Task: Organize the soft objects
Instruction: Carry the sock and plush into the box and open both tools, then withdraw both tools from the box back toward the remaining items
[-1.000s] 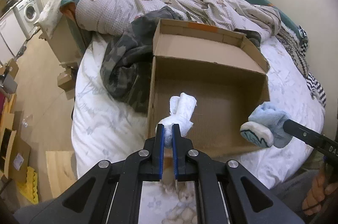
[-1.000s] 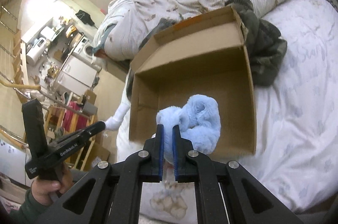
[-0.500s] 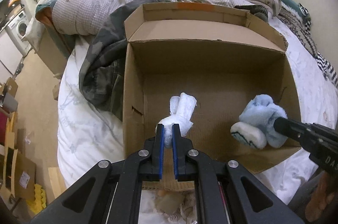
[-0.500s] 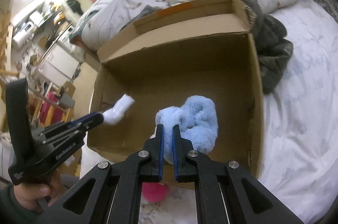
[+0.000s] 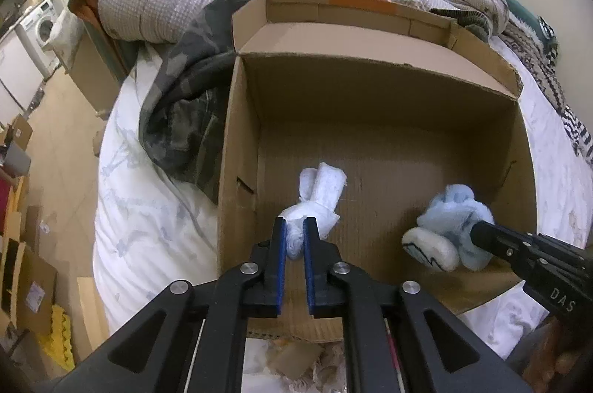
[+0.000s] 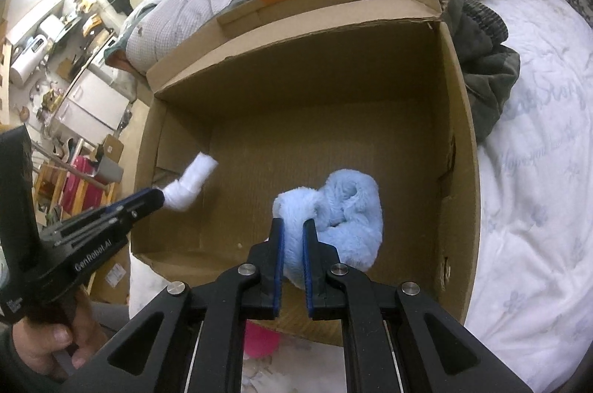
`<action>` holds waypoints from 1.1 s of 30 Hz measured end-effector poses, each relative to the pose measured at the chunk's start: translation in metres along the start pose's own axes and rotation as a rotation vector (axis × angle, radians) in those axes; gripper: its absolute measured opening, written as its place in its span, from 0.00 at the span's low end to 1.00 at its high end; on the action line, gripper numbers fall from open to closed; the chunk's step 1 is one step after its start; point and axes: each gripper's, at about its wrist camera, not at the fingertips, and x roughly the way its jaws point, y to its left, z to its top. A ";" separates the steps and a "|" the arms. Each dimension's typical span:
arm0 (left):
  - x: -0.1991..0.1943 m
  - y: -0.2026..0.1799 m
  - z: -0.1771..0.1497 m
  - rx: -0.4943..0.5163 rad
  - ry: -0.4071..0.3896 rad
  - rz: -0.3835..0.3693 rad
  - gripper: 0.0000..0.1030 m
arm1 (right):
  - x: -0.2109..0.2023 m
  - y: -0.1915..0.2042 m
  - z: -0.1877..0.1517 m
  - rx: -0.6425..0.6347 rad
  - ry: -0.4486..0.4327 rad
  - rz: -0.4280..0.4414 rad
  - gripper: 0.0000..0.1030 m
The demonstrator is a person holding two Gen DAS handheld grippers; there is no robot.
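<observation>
Revealing pink object point(image 6: 259, 341) below cardboard box point(image 6: 459, 170), right view only

White sock roll point(image 5: 318, 204), pale-blue fuzzy slipper point(image 6: 344, 219) (plain brown cardboard box point(image 5: 370, 96)).

R gripper point(image 6: 293, 237) clamping blue plush point(image 6: 348, 219) over box point(image 6: 459, 148)

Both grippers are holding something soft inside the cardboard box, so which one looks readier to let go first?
Probably the right. Its gripper holds the fluffy blue bundle low near the box floor, away from the walls. The left gripper pinches the white bundle nearer the left wall. Both look close, so it is a slim call.
</observation>
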 end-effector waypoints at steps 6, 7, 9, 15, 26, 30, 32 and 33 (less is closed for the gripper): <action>-0.002 0.000 -0.002 -0.016 0.003 -0.023 0.52 | -0.002 -0.001 0.001 0.010 -0.003 -0.012 0.31; -0.005 0.000 -0.002 -0.019 -0.014 -0.020 0.67 | -0.004 -0.002 0.001 0.017 -0.006 -0.005 0.47; -0.009 -0.002 -0.003 -0.014 -0.039 -0.017 0.69 | -0.009 -0.004 0.002 0.036 -0.032 0.011 0.75; -0.011 -0.003 -0.003 0.007 -0.052 0.022 0.69 | -0.017 -0.003 0.002 0.028 -0.067 -0.008 0.77; -0.013 0.004 -0.007 -0.011 -0.050 0.040 0.69 | -0.025 -0.003 0.003 0.044 -0.090 0.000 0.77; -0.013 0.007 -0.011 -0.008 -0.034 0.050 0.69 | -0.028 -0.003 0.001 0.048 -0.096 -0.003 0.77; -0.016 0.008 -0.012 -0.012 -0.040 0.050 0.69 | -0.031 -0.004 -0.001 0.047 -0.100 -0.006 0.77; -0.019 0.009 -0.012 -0.012 -0.045 0.050 0.69 | -0.032 -0.004 -0.002 0.046 -0.100 -0.009 0.77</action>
